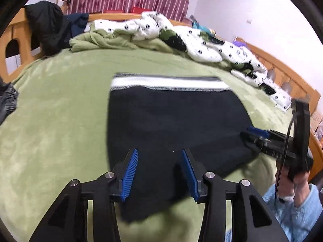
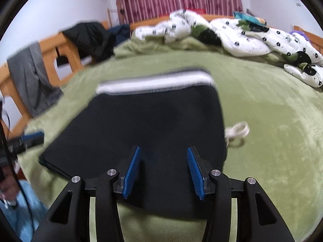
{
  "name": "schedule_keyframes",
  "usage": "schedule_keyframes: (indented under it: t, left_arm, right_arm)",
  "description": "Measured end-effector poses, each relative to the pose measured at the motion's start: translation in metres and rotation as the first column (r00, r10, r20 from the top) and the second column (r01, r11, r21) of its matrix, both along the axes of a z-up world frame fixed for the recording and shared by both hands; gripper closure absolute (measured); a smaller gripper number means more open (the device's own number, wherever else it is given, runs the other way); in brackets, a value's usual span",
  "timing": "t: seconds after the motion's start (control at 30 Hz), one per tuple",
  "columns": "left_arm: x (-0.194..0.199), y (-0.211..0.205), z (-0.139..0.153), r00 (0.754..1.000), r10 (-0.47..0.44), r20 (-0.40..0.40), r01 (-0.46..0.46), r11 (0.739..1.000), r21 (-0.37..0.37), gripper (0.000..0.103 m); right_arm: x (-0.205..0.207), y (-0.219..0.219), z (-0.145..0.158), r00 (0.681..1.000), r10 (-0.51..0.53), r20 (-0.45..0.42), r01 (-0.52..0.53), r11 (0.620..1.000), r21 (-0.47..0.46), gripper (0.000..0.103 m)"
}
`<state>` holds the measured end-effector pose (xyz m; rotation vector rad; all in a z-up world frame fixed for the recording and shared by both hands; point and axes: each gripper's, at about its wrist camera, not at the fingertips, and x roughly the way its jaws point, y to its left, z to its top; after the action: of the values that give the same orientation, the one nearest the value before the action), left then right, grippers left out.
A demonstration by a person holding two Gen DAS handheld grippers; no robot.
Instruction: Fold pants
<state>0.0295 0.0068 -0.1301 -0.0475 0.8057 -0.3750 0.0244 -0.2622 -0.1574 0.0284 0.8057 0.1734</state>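
Observation:
Black pants with a white and grey waistband lie folded flat on the green bed; they also show in the right wrist view. My left gripper is open above the pants' near edge, holding nothing. My right gripper is open above the pants' near edge, empty. In the left wrist view the right gripper shows at the pants' right edge. In the right wrist view the left gripper shows at the pants' left edge.
A green blanket covers the bed. A rumpled white patterned quilt lies along the far side. Dark clothes hang on the wooden bed frame. A grey garment drapes over the rail. A white loop lies right of the pants.

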Motion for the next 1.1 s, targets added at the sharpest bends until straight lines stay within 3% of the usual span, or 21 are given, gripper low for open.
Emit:
schedule_keyframes:
  t: [0.07, 0.13, 0.23, 0.4, 0.6, 0.8, 0.97, 1.1]
  left_arm:
    - [0.002, -0.011, -0.018, 1.0, 0.001, -0.022, 0.001, 0.999, 0.053, 0.058]
    - [-0.014, -0.015, -0.026, 0.999, -0.001, 0.049, -0.003, 0.996, 0.093, 0.057]
    - [-0.03, -0.019, -0.028, 0.998, -0.002, 0.07, -0.007, 0.992, 0.124, 0.056]
    - [-0.032, -0.014, -0.023, 0.999, 0.022, 0.035, -0.025, 0.996, 0.083, 0.054]
    - [-0.03, -0.01, -0.021, 0.999, 0.047, 0.015, -0.048, 0.994, 0.095, 0.054]
    - [-0.035, -0.002, -0.017, 0.992, 0.11, -0.058, -0.105, 0.991, 0.081, 0.053]
    - [-0.047, 0.007, -0.008, 0.982, 0.159, -0.098, -0.149, 0.983, 0.105, 0.051]
    - [-0.065, 0.012, 0.029, 0.982, 0.166, -0.085, -0.162, 0.985, 0.054, 0.051]
  right_arm:
    - [-0.009, 0.001, -0.006, 0.999, 0.008, 0.032, -0.007, 1.0, -0.026, 0.055]
    - [-0.014, 0.0, -0.006, 1.0, 0.016, 0.02, -0.015, 0.999, -0.035, 0.055]
    - [-0.016, -0.004, -0.008, 1.0, 0.016, 0.017, -0.016, 1.0, -0.022, 0.055]
    - [-0.014, -0.004, -0.005, 1.0, -0.005, 0.01, 0.005, 1.0, -0.012, 0.055]
    - [-0.018, -0.005, -0.002, 0.999, -0.024, -0.022, 0.024, 1.0, 0.01, 0.054]
    - [-0.031, -0.008, 0.006, 0.995, -0.085, -0.057, 0.085, 0.996, -0.009, 0.054]
    - [-0.051, -0.013, 0.032, 0.989, -0.145, -0.034, 0.144, 0.989, -0.038, 0.054]
    - [-0.071, -0.009, 0.07, 0.986, -0.168, 0.02, 0.169, 0.983, -0.069, 0.052]
